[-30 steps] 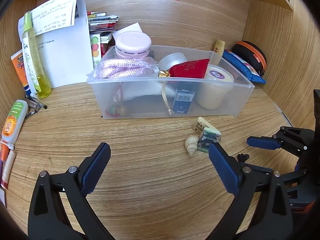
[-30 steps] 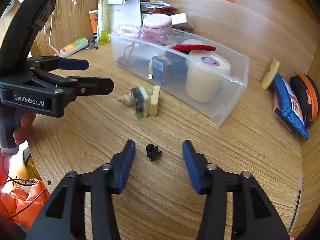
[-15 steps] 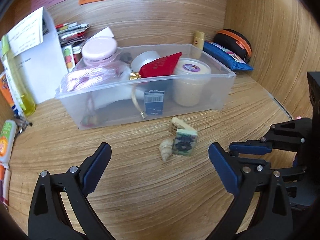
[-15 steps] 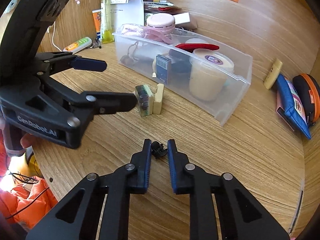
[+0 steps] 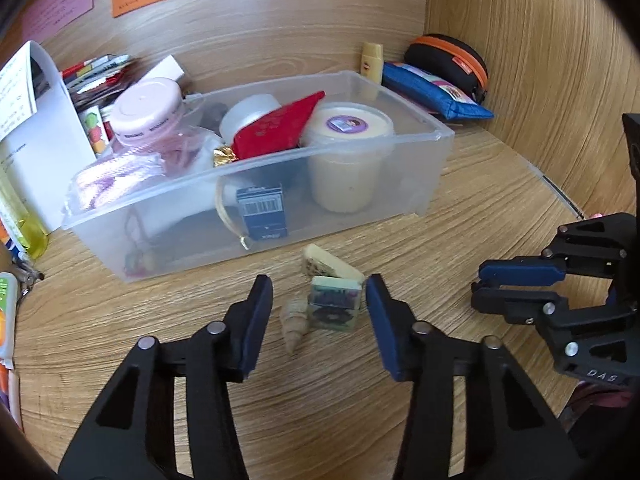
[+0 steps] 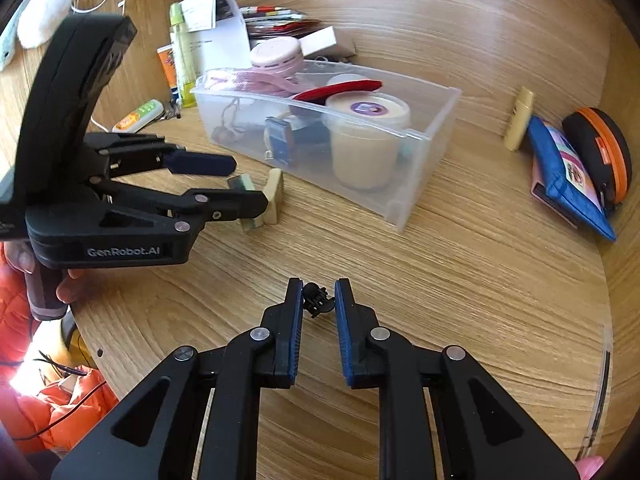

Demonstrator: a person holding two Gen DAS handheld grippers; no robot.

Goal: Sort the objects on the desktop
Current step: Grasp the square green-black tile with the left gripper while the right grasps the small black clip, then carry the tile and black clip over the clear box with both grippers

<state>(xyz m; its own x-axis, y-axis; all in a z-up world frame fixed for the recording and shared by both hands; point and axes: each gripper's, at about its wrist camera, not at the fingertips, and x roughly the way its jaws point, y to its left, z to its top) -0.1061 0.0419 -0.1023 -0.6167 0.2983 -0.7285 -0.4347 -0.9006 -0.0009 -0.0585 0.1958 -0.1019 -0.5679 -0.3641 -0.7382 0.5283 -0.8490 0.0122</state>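
Observation:
A clear plastic bin (image 5: 360,188) (image 6: 416,184) full of small items stands on the wooden desk. In front of it lie a green-edged tile (image 5: 334,304), a cream tile (image 5: 328,266) and a small shell (image 5: 294,320). My left gripper (image 5: 318,312) is open, its fingers on either side of the green tile and shell; it also shows in the right wrist view (image 6: 240,184). My right gripper (image 6: 317,300) is nearly shut around a small black clip (image 6: 316,299), with a slight gap still visible. It shows at the right of the left wrist view (image 5: 480,284).
A blue pouch (image 6: 568,180) and a black-orange case (image 6: 604,152) lie at the right by the wall, with a cream tube (image 6: 519,118) next to them. Papers, a yellow bottle (image 6: 182,60) and tubes stand at the left behind the bin. The desk edge curves near me.
My left gripper moved forward to the tiles and its fingers narrowed around them. My right gripper closed in on the black clip, then opened a touch.

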